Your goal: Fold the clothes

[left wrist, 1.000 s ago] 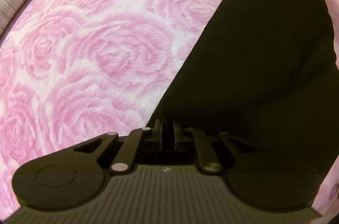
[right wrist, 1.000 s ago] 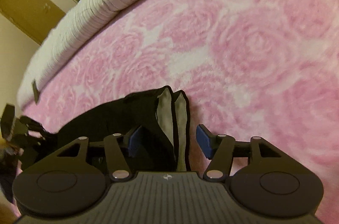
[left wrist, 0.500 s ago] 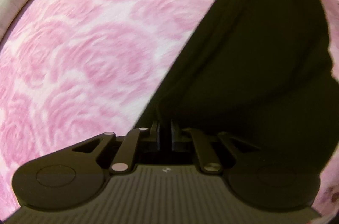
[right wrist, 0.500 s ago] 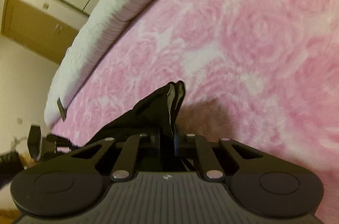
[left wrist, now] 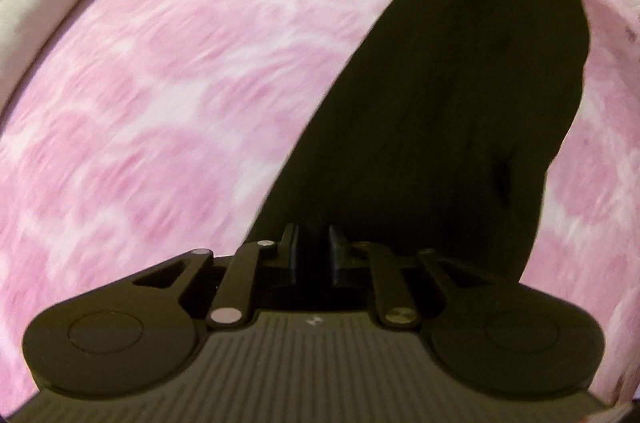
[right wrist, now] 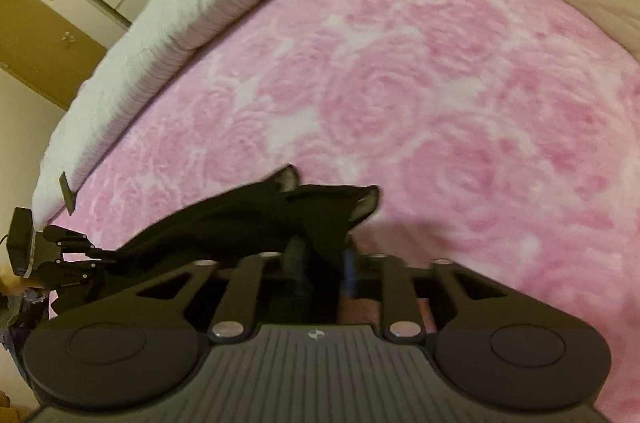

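The left gripper [left wrist: 312, 249] pinches one end of the black fabric garment [left wrist: 460, 111], jaws nearly closed. The right gripper [right wrist: 320, 263] has just been opening, its jaws part-open with cloth between them, grip unclear. The garment hangs stretched between both above the pink rose-patterned fleece blanket [right wrist: 420, 95].

The left gripper [left wrist: 312, 249] points steeply down, jaws nearly closed on cloth. The right gripper [right wrist: 320, 263] has just been opening, cloth between its jaws.
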A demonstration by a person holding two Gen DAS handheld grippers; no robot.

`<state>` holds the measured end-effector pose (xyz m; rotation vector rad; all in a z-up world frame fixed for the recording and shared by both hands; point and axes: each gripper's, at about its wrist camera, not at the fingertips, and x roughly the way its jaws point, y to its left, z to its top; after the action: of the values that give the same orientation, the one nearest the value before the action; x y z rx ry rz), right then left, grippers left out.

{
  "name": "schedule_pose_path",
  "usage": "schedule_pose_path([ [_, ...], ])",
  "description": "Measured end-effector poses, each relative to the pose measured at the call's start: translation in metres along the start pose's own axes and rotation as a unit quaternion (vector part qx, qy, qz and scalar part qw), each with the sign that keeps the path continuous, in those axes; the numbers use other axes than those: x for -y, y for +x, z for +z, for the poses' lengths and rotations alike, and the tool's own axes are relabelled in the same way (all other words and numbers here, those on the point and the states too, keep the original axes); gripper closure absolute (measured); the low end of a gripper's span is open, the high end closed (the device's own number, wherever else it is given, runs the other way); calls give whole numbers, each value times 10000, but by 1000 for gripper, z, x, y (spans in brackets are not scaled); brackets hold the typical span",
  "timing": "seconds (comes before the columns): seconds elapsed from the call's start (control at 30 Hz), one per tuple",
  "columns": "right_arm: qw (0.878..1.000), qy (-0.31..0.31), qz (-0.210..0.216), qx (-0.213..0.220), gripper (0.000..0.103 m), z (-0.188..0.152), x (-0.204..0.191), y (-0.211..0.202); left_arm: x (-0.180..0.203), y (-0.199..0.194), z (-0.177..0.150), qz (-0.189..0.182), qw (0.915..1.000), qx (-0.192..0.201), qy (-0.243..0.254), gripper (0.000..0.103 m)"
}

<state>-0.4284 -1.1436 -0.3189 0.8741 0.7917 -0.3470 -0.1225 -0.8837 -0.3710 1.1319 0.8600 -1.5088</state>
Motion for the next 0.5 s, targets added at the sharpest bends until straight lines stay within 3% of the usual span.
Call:
schedule_pose_path([
  [0.07,9997,24,-223,69,53,-1,-3,2,-10,-11,-20,34,9999,-32,-128,93],
  [0.13,9987,60,-495,132,54,-1,-5,4,-17,-21,-41,109,9997,-58,-227,92],
  [0.2,9929,-102,-1141,332,53,1,-13,3,-20,-31,-62,235,9992,-118,-294,91],
  [0.33,9712,-594,-2164,798,48,6,-43,-5,-29,-54,-124,604,9951,-386,-674,66],
  [0.37,9662,-720,-2311,882,41,6,-51,-5,-34,-62,-144,736,9928,-438,-832,61],
  [0.5,9465,-1163,-2797,1112,36,-2,-93,2,-59,-90,-224,1312,9795,-666,-1373,58],
])
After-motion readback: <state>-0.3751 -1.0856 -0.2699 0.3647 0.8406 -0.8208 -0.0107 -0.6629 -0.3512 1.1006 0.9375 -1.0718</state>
